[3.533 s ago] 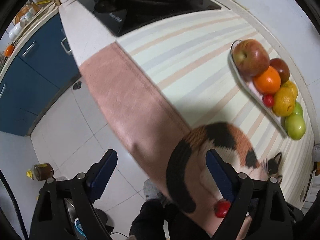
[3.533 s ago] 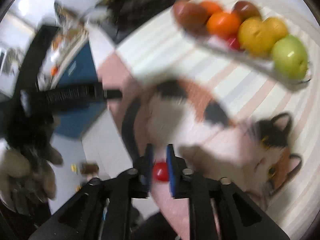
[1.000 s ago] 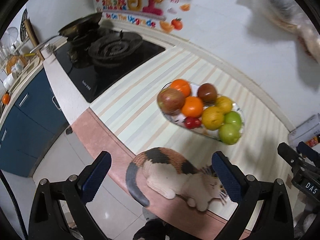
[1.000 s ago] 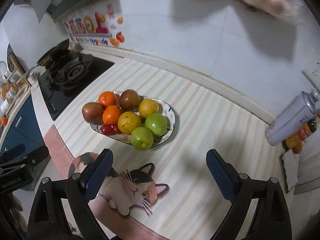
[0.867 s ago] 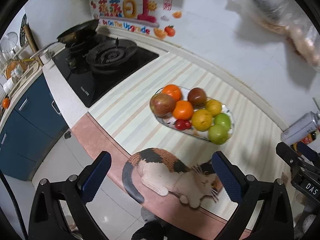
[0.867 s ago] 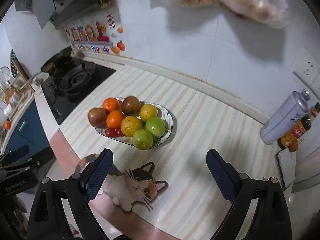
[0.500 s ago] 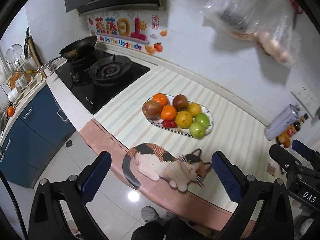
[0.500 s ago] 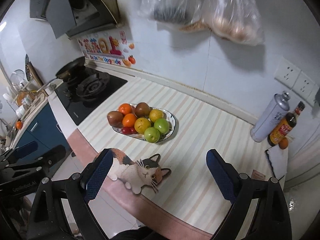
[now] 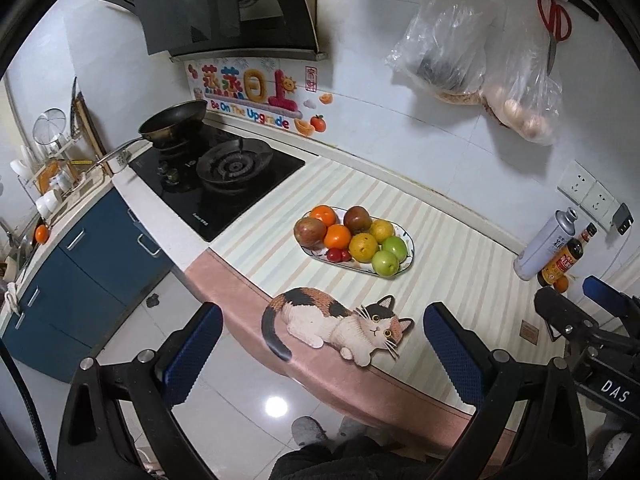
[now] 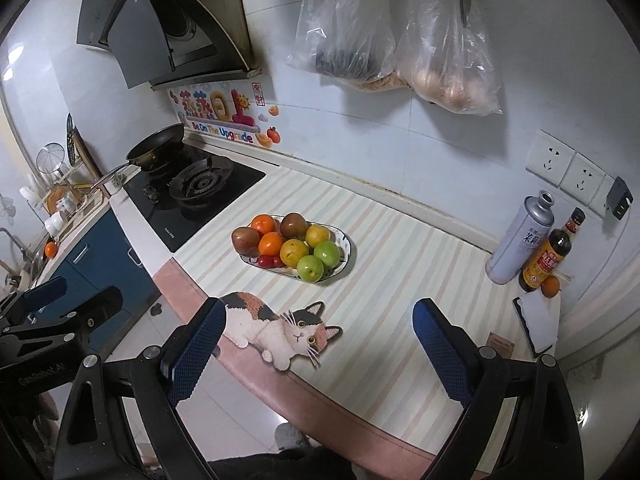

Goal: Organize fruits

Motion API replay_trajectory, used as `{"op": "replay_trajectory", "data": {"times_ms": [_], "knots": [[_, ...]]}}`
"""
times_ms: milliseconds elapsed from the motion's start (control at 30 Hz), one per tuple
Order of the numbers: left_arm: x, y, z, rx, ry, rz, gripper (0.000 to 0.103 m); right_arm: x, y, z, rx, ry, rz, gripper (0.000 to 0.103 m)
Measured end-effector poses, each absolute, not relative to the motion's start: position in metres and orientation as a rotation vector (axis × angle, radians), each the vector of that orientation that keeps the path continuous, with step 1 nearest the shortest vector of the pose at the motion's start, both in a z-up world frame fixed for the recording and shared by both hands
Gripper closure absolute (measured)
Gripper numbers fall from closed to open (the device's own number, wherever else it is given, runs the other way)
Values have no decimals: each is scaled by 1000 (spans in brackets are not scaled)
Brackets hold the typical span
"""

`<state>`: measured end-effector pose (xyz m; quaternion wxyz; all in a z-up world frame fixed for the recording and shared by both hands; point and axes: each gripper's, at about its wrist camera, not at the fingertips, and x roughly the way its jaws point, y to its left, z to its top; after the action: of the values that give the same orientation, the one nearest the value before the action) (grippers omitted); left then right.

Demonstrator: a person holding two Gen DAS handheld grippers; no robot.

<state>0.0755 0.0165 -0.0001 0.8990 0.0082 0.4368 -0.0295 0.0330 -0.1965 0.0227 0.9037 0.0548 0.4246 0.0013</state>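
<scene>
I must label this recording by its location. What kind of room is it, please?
Most likely a home kitchen: a gas stove with a frying pan sits under a range hood, and a plate of fruit stands on the striped counter.

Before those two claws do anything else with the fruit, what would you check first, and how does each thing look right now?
1. Left gripper open and empty: ok.
2. Right gripper open and empty: ok.
3. Fruit gathered on the oval plate: ok.
4. Stray small orange beside the sauce bottle, off the plate: not ok.
5. Room left on the plate: not ok, it looks full.
6. Whether that orange belongs to the task: cannot tell.
</scene>
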Motion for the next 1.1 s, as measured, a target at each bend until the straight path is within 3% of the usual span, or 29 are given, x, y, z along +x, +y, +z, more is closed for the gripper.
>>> {"op": "replay_trajectory", "data": {"times_ms": [500,1100], "knots": [[88,11,2,29,900,-53,0,56,-201,14,108,897,-4,6],[180,-2,-57,74,972,-7,0,153,-225,-50,117,952,-64,6]]}}
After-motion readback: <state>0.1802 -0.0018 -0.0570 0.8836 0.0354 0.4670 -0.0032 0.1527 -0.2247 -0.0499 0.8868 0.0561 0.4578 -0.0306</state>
